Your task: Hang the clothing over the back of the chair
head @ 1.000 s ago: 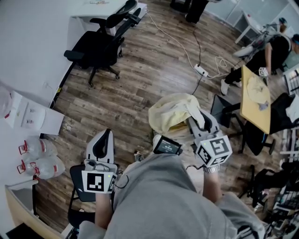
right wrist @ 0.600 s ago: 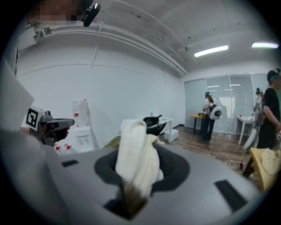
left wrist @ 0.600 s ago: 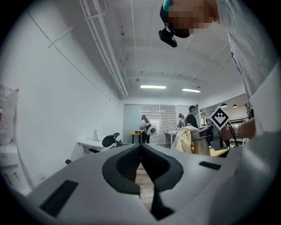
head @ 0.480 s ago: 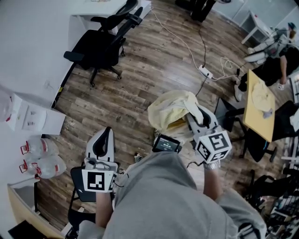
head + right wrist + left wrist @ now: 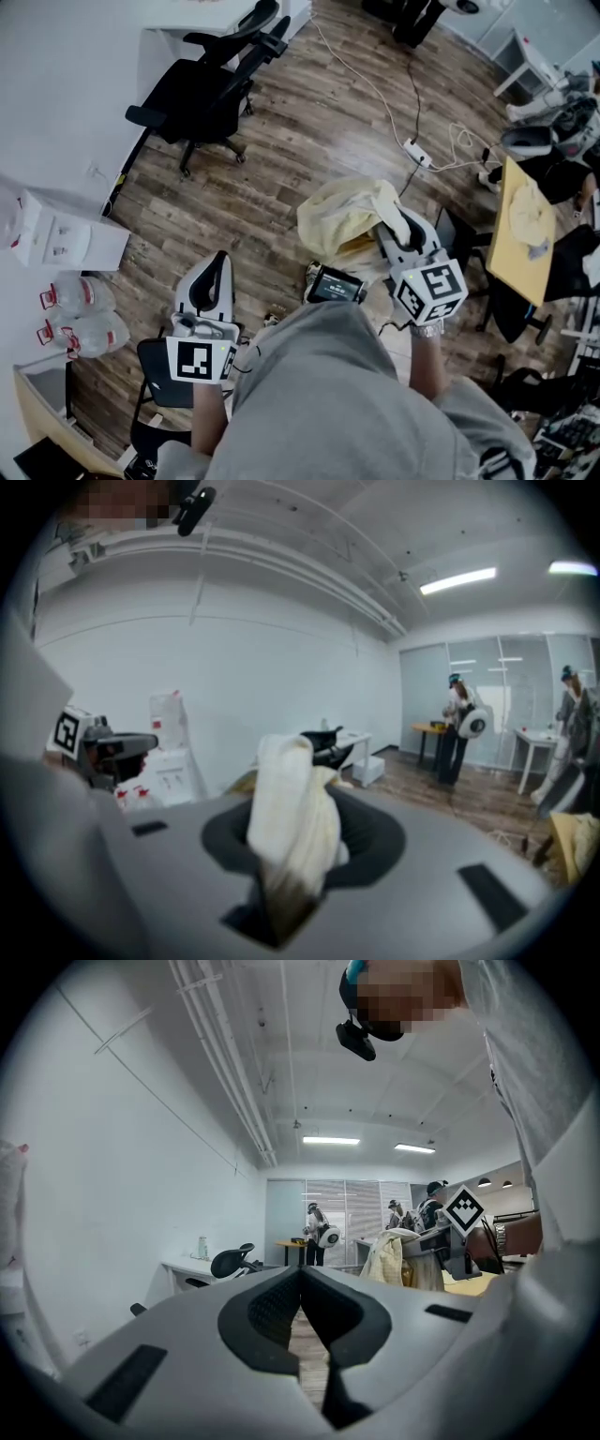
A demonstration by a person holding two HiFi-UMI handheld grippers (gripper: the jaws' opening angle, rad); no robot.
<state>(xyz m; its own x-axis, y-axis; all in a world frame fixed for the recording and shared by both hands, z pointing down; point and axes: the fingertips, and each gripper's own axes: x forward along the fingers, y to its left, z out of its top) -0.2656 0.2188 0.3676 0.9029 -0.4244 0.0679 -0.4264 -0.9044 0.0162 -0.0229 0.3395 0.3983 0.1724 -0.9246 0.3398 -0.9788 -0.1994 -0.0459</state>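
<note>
A pale yellow piece of clothing [image 5: 342,220] hangs bunched over the wooden floor, with my right gripper [image 5: 392,227] shut on it. In the right gripper view a fold of the clothing [image 5: 291,808] fills the gap between the jaws. The black office chair [image 5: 202,89] stands at the far left by a white desk, well away from both grippers. It also shows small in both gripper views, as the chair [image 5: 232,1262] and the chair [image 5: 328,744]. My left gripper [image 5: 210,274] is at lower left, its jaws shut on nothing [image 5: 301,1275].
Water jugs [image 5: 80,323] and a white box [image 5: 61,239] line the left wall. A power strip with cables [image 5: 419,152] lies on the floor ahead. A yellow table [image 5: 520,225] and dark chairs stand at right. Other people stand far off.
Both grippers have travelled across the floor with the walking person. The power strip and yellow table slid right in view. The clothing stays held in the right gripper.
</note>
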